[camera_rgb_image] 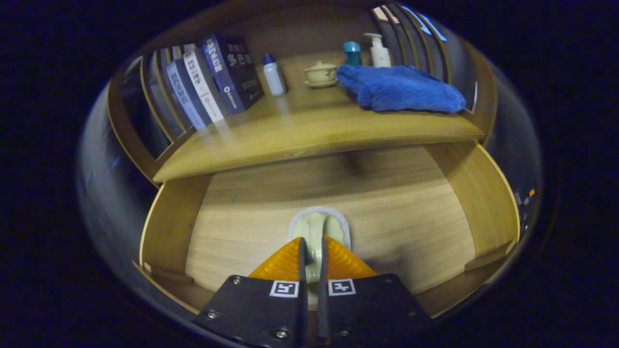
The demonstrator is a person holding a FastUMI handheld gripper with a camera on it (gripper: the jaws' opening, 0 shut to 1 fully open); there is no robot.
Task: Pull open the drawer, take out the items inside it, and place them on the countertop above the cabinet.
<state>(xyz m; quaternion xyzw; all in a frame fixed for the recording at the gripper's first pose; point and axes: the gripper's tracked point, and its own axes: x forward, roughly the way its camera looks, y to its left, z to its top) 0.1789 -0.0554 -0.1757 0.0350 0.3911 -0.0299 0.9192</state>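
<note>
One item gripped inside the open drawer

One pale ceramic piece (pixel 316 229) lies on the floor of the open drawer (pixel 483 203), and the gripper (pixel 312 246) is clenched on it, both fingers pressing its narrow middle, likely for a secure lift. The gripper points down into the drawer. Above, the countertop (pixel 309 135) has free space near a blue towel (pixel 401 89).

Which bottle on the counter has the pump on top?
The white bottle behind the blue towel, beside the teal bottle. The other white bottle, by the books, has a plain blue cap. The gripper is closed on a pale item in the drawer.
</note>
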